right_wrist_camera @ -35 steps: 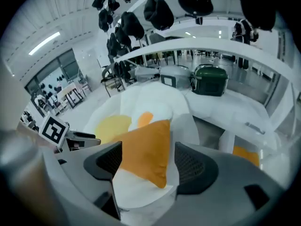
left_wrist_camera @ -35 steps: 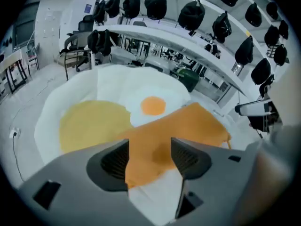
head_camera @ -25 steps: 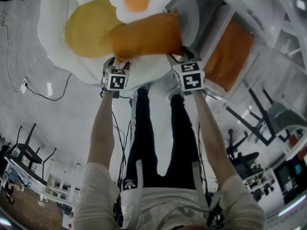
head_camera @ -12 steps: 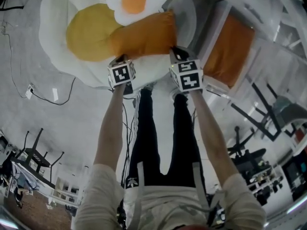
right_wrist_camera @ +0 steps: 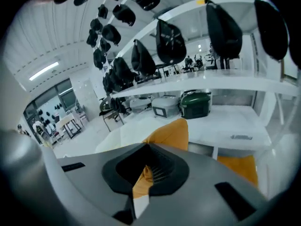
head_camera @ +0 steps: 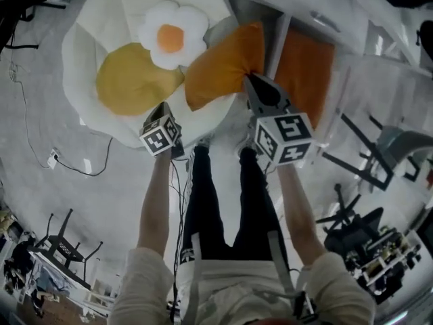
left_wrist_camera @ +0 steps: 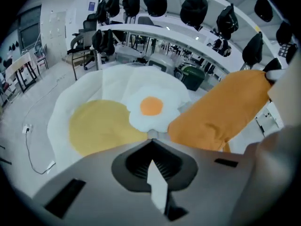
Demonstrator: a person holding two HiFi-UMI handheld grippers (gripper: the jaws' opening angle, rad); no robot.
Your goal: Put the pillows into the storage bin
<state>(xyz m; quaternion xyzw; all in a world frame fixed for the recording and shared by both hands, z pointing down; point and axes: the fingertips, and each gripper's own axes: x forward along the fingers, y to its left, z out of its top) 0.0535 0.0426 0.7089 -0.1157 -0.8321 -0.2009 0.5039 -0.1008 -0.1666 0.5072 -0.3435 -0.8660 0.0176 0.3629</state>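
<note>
Fingers of the right gripper (head_camera: 253, 85) are found clenched on a corner of the orange pillow (head_camera: 220, 66), with a fold of its fabric pinched between them; they have just been drawn closed on it. Fingers of the left gripper (left_wrist_camera: 151, 144) are pressed together with nothing held, just beside the pillow's lower end but not on it. The pillow is seen raised by that one corner, slanting over the edge of the large fried-egg cushion (head_camera: 132, 87) spread on the floor (head_camera: 40, 154), on which a small fried-egg pillow (head_camera: 172, 36) is laid. The storage bin (head_camera: 279, 39) is located just right of the held pillow, and a second orange pillow (head_camera: 308, 70) is noted inside it.
</note>
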